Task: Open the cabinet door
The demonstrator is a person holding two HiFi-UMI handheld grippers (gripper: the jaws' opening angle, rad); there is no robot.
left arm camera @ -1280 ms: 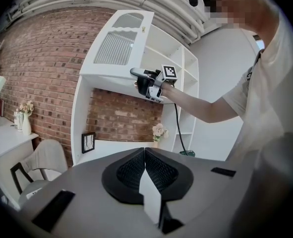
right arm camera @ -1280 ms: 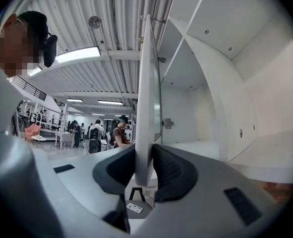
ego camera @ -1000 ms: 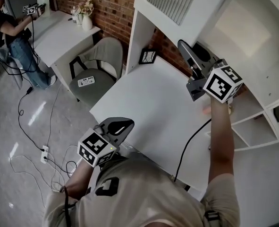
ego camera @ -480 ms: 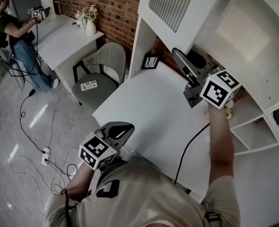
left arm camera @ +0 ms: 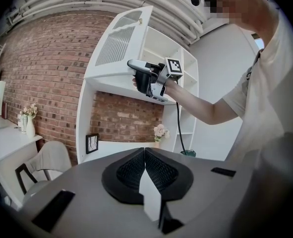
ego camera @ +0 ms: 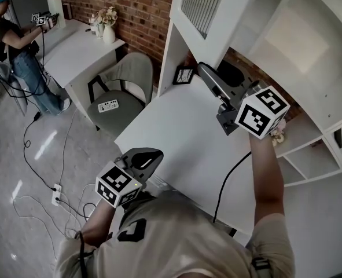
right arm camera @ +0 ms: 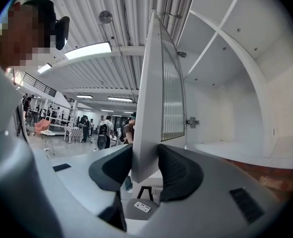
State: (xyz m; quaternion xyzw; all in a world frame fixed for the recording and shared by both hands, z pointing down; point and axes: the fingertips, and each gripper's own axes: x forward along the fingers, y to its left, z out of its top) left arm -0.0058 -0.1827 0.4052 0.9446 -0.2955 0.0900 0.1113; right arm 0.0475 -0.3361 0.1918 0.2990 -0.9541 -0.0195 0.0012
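Note:
The white cabinet door (ego camera: 205,4) with a slatted panel stands swung out from the upper cabinet; it also shows as the door (right arm camera: 153,108) and the door (left arm camera: 119,43). My right gripper (ego camera: 208,74) is raised at the door's lower free corner, and its jaws have just been opening. In the right gripper view the door's edge stands between the jaws of the right gripper (right arm camera: 145,162), with the pads loose at its sides. My left gripper (ego camera: 150,155) hangs low by the desk's near edge, shut and empty, its pads meeting in the left gripper (left arm camera: 145,152).
A white desk (ego camera: 176,132) lies below the cabinet, with a small picture frame (ego camera: 184,74) and flowers (ego camera: 278,133) at its back. A grey chair (ego camera: 121,86) stands to the left. Open shelves (ego camera: 309,155) are at right. Another person (ego camera: 14,45) stands far left.
My right gripper has moved left in the head view and the door has swung further out with it. The left gripper has stayed where it was.

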